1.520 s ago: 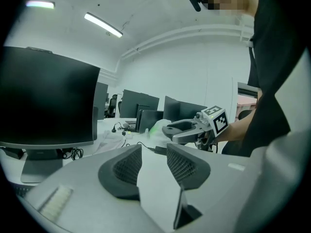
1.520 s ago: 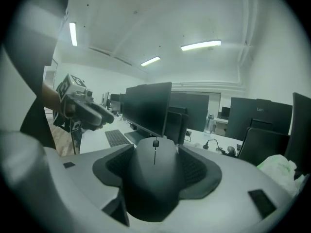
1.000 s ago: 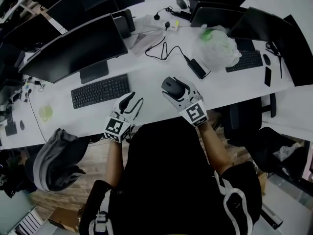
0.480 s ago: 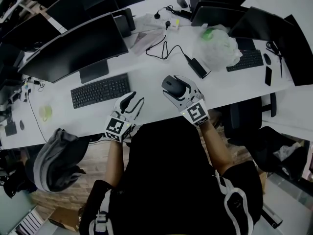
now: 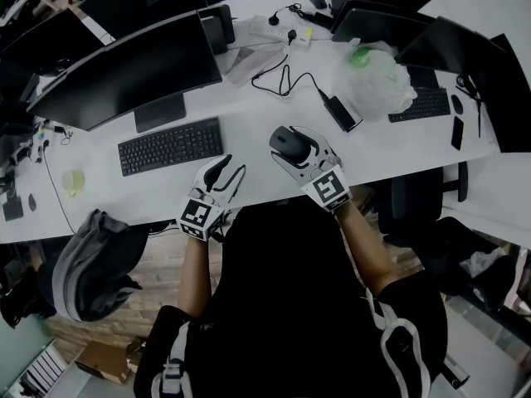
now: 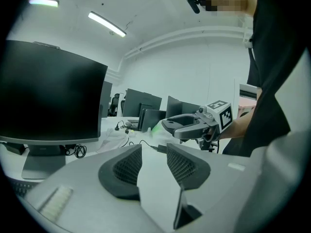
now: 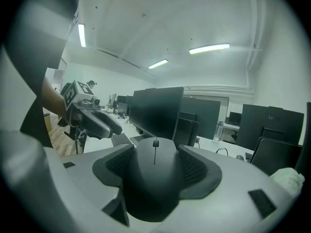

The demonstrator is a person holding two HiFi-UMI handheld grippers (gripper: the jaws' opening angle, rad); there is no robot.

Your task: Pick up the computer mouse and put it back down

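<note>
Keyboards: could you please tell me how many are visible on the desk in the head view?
2: one keyboard before the big monitor at left, a second keyboard at the desk's right end. Monitors may hide others.

No words, brands or numbers can be read anywhere. The left cube (image 5: 197, 216) on the left gripper (image 5: 233, 166) and the right cube (image 5: 328, 189) on the right gripper (image 5: 290, 143) carry only black-and-white square marker patterns, no letters. A faint pale mark on a monitor back (image 7: 279, 125) is too small to read.
</note>
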